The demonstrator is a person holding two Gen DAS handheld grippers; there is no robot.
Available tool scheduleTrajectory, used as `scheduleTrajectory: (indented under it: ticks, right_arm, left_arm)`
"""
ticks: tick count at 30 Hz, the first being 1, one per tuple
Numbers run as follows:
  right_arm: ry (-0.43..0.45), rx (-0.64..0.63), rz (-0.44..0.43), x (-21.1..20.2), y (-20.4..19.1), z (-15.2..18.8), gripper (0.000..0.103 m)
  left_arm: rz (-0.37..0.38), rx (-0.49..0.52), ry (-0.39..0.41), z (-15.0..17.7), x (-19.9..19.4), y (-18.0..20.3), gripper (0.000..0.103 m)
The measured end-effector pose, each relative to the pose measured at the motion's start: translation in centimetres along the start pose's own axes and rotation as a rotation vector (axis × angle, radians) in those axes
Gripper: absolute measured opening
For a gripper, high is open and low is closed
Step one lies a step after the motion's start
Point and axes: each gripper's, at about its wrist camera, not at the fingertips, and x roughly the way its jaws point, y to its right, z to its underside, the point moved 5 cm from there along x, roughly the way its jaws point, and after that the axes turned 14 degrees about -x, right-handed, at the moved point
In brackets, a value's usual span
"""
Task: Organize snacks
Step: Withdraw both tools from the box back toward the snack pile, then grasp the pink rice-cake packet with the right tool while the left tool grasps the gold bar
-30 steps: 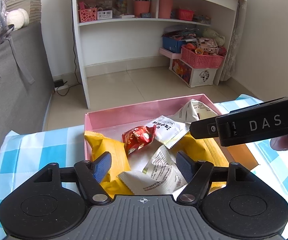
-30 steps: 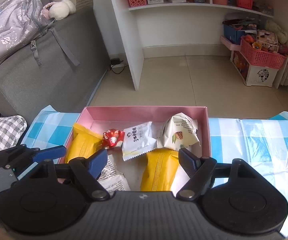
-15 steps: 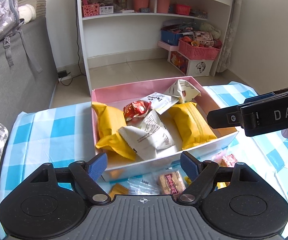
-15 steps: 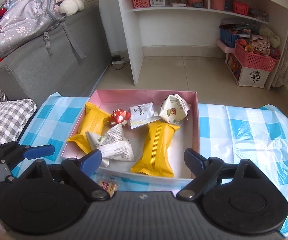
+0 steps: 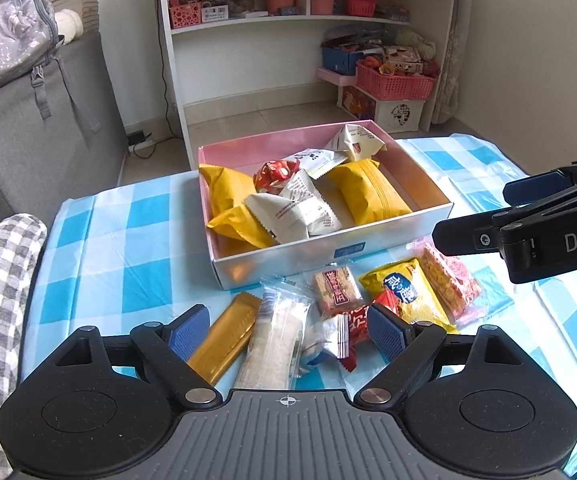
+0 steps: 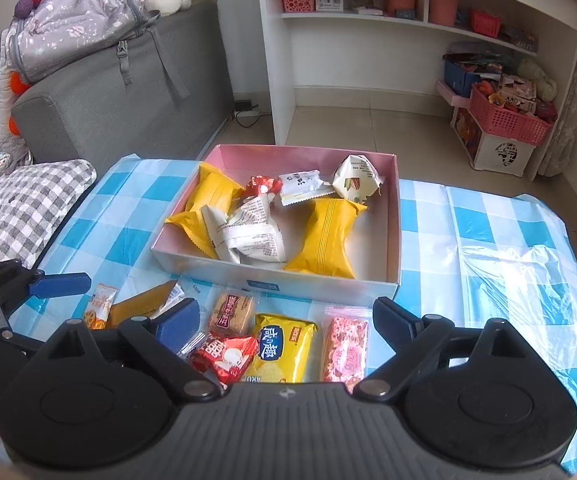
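Observation:
A pink-lined box on the blue-checked tablecloth holds several snack packets, among them two yellow packs and white ones. Loose snacks lie in front of the box: a gold bar, a clear long pack, a brown biscuit, a yellow chip bag, a pink pack, a red pack. My left gripper is open and empty above the loose snacks. My right gripper is open and empty above them too.
A grey sofa with a backpack stands at the left, a checked cushion beside the table. A white shelf unit and pink baskets stand beyond on the floor. Clear plastic lies on the right of the cloth.
Both grippers have pulled back and up from over the box, so the loose snacks in front of it have come into view. Both stay open and empty.

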Motion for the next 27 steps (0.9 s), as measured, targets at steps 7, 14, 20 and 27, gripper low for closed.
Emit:
scheduleTrajectory:
  ticks: [7,14,20,27]
  right_arm:
    - [0.015,-0.044,0.002,-0.9,-1.3,1.4,0.098]
    - [0.002,-0.075,0.029,-1.0,-1.6,3.3,0.098]
    - [-0.01,-0.109,0.064,-0.3,-0.6,4.4,0.1]
    - [-0.062,-0.146,0.079,1.4,-0.1,5.8,0.1]
  left_arm:
    - [-0.005,0.004,0.013,1.6,-1.2,-0.6,0.092]
    - [-0.013,0.016,0.017,3.0,-1.4,-1.6,0.093]
    - [-0.019,0.032,0.011,3.8,-0.4,-2.9,0.093]
    - [-0.024,0.101,0.027,4.2,1.2,-3.3,0.093]
